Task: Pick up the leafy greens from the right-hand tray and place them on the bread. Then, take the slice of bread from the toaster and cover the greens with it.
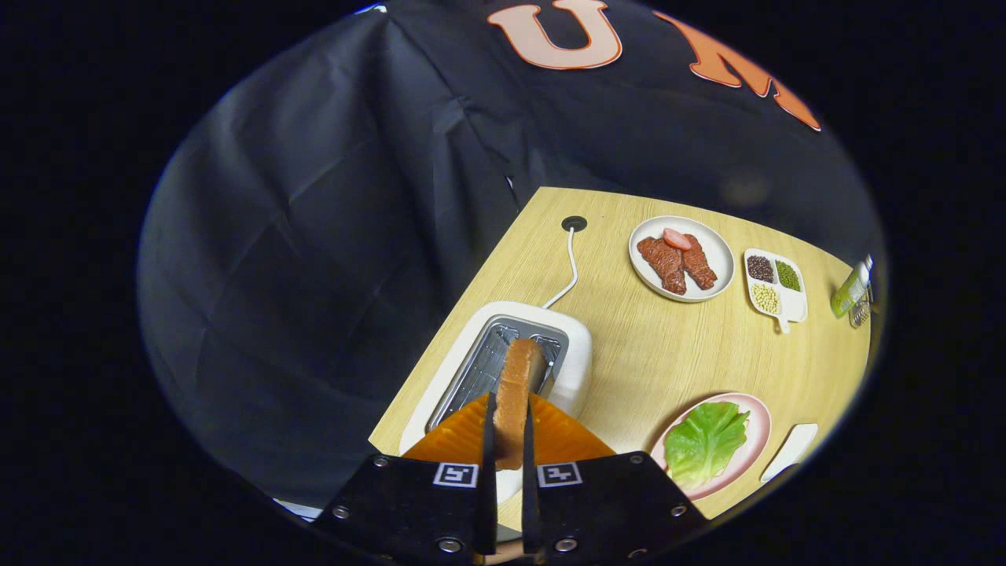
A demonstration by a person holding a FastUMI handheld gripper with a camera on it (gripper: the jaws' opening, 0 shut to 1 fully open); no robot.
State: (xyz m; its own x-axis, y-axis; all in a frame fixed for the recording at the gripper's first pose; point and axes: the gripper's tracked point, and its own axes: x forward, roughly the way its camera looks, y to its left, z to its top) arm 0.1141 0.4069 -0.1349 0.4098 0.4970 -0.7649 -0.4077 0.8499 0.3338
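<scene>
Your gripper point(507, 428) is clamped on the bread slice point(515, 393), both fingers pressing it edge-on above the white toaster point(578, 346). The leafy greens point(703, 442) lie on the pink plate point(758, 432) to the right.

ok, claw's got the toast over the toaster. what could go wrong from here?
1. The claw pinches the bread slice by its lower edge, so it might pivot or slip in transit.
2. The slice hangs just above the toaster slot; moving sideways too low could clip it.
3. The greens bulge unevenly on the pink plate, so the toast may land tilted.
</scene>
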